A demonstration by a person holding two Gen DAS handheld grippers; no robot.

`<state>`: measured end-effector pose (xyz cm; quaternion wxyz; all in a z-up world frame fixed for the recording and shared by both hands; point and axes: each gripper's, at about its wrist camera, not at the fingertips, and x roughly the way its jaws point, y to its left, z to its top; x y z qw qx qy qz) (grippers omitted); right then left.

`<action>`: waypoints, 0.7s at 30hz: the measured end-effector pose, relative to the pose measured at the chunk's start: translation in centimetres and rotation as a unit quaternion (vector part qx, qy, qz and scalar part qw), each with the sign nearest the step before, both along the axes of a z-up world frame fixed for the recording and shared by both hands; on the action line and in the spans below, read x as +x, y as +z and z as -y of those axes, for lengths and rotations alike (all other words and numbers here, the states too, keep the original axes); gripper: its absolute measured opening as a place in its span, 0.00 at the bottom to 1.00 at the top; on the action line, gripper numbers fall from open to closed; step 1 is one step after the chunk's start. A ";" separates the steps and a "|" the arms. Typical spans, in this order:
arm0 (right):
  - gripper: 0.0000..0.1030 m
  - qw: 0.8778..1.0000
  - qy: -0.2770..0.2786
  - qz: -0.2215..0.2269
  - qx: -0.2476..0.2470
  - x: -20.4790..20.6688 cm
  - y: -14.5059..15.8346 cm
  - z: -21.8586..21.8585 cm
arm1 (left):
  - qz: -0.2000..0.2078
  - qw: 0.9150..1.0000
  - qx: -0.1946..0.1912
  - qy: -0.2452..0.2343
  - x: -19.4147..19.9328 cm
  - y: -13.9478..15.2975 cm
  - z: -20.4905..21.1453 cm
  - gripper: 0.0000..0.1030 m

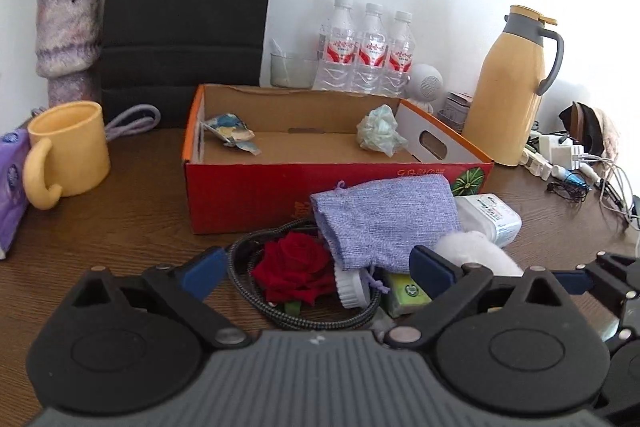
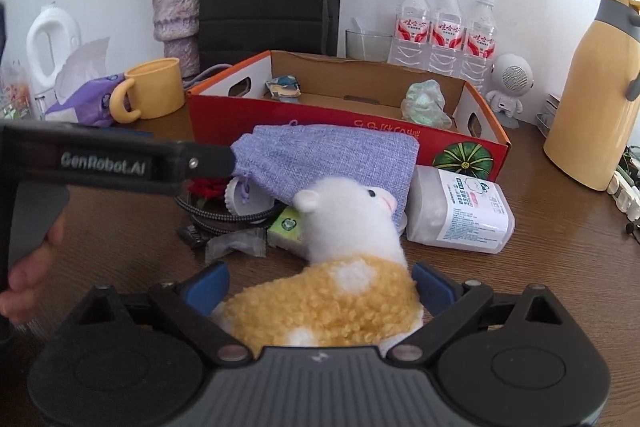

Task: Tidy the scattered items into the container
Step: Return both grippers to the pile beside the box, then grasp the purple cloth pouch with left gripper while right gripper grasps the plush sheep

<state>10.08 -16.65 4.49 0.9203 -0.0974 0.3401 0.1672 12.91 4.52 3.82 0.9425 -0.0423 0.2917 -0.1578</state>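
- My left tongs (image 1: 316, 273) stand wide apart, with nothing pinched, low over the pile in front of the box (image 1: 280, 199).
- Between their blue pads I see the rose (image 1: 294, 273), ringed by a braided cable (image 1: 248, 247), and the lilac pouch (image 1: 384, 219) draped over a white round lid (image 1: 350, 285).
- My right tongs (image 2: 320, 287) sit either side of the plush lamb (image 2: 336, 291); the right pad touches its yellow fleece, but on the left I cannot tell if the pad presses, so the grip is unclear.
- The lamb lies on the worktop (image 2: 120, 227), head toward the pouch, just beside the wipes pack (image 2: 460, 211) and a green packet (image 2: 286, 227).
- A clear wrapper (image 2: 236, 245) lies left of the lamb.
- The box is open and near the pile; inside are a crumpled green wad (image 1: 380, 131) at the right and a patterned packet (image 1: 230, 133) at the left.
- A yellow mug (image 1: 68, 151) stands left of the box, a yellow flask (image 1: 512, 87) right of it.
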 end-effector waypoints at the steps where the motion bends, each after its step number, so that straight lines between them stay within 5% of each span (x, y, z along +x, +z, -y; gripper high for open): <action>1: 0.94 1.000 0.013 0.000 -0.014 -0.1 0.0 0.0 | -0.012 1.000 -0.006 -0.007 0.6 -0.1 0.1 0.90; 4: 0.95 0.998 0.035 0.010 -0.058 -0.9 0.3 1.3 | -0.039 0.999 -0.018 -0.006 2.6 -0.1 0.3 0.76; 8: 0.95 0.994 -0.013 0.024 -0.107 -1.3 0.7 4.3 | -0.069 0.997 -0.032 -0.029 5.8 0.0 0.8 0.73; 13: 0.95 0.997 -0.077 -0.014 -0.020 -0.8 0.6 7.7 | -0.096 0.995 -0.019 -0.014 7.3 -0.6 1.8 0.55; 15: 0.95 0.995 -0.095 -0.020 0.012 -0.7 0.7 8.2 | -0.093 0.995 -0.030 -0.006 7.1 -0.3 1.7 0.29; 17: 0.95 0.993 -0.104 -0.018 0.043 -0.5 0.7 8.3 | -0.090 0.995 -0.048 0.004 6.7 0.3 1.4 0.22; 21: 0.90 0.993 -0.107 -0.018 0.046 0.5 -0.4 7.5 | -0.083 0.995 -0.053 -0.002 5.9 0.9 1.9 0.05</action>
